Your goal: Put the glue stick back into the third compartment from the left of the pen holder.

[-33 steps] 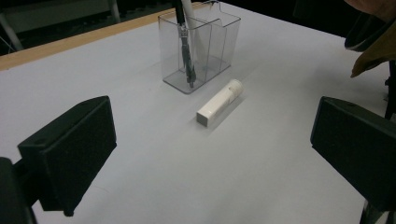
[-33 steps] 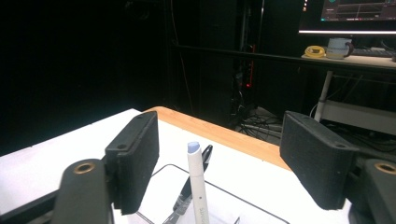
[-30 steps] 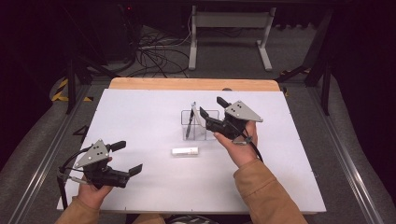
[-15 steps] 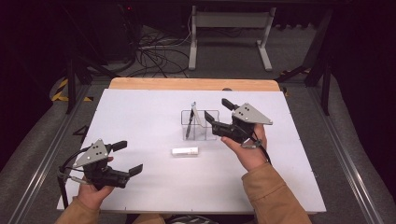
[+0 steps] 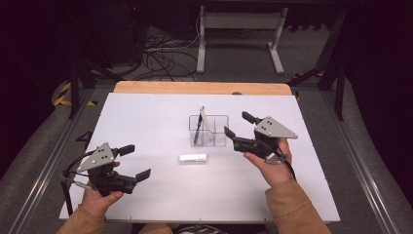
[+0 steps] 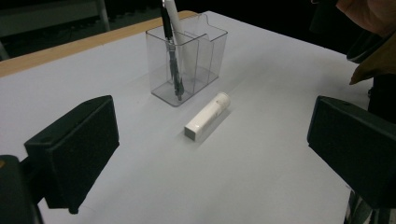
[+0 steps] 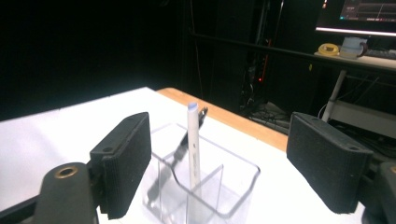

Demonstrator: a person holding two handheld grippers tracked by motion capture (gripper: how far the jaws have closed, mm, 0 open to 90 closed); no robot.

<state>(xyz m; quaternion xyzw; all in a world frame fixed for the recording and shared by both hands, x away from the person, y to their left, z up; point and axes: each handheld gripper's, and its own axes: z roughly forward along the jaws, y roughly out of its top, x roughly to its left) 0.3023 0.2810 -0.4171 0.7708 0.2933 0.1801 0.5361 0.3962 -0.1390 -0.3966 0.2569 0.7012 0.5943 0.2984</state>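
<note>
White tube [image 5: 193,158] lies lengthwise along the surface's near edge, between both grippers; right gripper [image 5: 236,130] has just been opening its empty jaws, left gripper [image 5: 137,161] open, empty too.

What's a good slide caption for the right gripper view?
Open right gripper facing a clear holder with a white pen and a dark pen.

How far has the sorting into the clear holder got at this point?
Done: a black pen and a white pen stand in the clear holder. In hand: nothing; the right claw, its jaws just opening, sits empty beside the holder. Left: the white marker lies on the table; the left claw waits open.
</note>
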